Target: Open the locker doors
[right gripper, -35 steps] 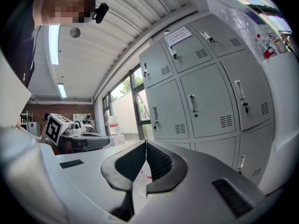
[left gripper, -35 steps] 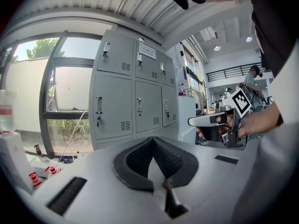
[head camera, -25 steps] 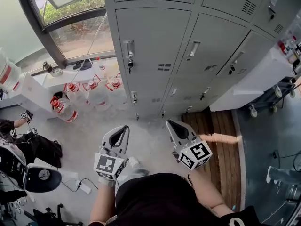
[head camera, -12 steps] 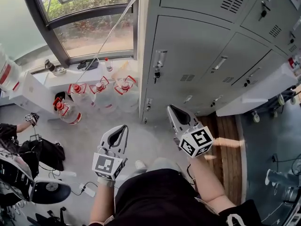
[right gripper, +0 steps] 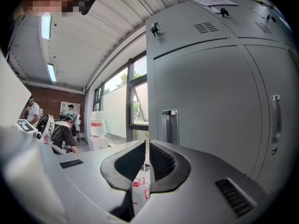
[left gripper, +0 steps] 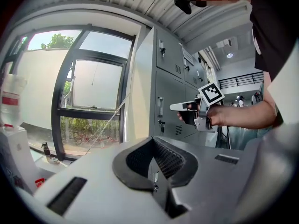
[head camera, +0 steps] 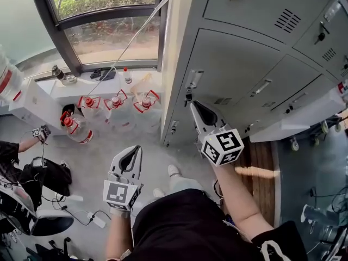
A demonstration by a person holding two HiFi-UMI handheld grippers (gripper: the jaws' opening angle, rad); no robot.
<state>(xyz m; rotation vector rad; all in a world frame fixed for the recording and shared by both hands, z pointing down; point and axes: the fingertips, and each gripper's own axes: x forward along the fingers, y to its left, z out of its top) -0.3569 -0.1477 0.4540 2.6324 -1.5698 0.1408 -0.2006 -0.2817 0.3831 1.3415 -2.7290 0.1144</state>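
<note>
The right tool [head camera: 193, 107] is being held closed and empty near the locker door handle [head camera: 194, 79]. The left tool [head camera: 135, 150] is being held closed and empty above the floor [head camera: 100, 148].

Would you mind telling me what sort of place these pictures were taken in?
Probably a locker corner of a workplace or lab: a bank of grey metal lockers stands beside a large window, and big water jugs with red caps sit on the floor below it.

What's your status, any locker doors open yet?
Left hand-held gripper shut, empty, held low. Right hand-held gripper shut, empty, tip near locker handle. Locker doors all closed. Nothing between.
</note>
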